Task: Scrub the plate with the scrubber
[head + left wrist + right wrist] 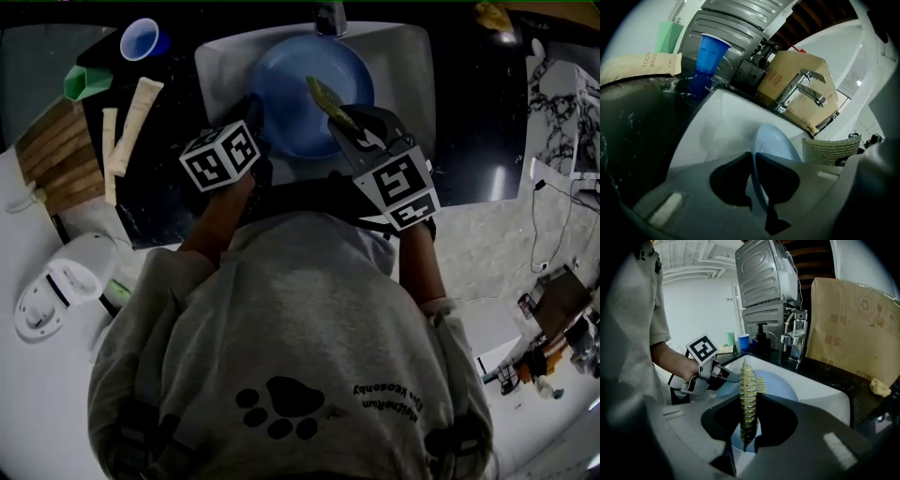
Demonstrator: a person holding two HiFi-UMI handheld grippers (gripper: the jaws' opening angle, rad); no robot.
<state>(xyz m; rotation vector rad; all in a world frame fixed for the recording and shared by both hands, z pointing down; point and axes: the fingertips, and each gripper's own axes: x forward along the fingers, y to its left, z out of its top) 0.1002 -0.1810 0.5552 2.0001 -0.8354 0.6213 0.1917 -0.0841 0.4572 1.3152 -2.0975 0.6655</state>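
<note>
Gripping the plate by its near-left rim, my left claw is clenched. Both pads press on the thin blue edge, which runs edge-on between the jaws. The plate stands tilted inside the white sink, below the faucet.

My right claw is clenched on the scrubber. The yellow-green mesh stands upright between the pads and sticks out past the jaw tips. In the head view the scrubber's free end lies over the right part of the plate's face. I cannot tell whether it presses on the plate or hangs just above it.

Both claws sit close together at the near edge of the sink, left claw at the plate's left side, right claw at its right. Each points downward toward the basin.

Surroundings:
- A dark counter borders the sink on the left.
- A blue cup and a green cup stand on the counter, well apart from the plate.
- Two pale packets lie on the counter beside the cups.
- A cardboard box stands behind the sink.
</note>
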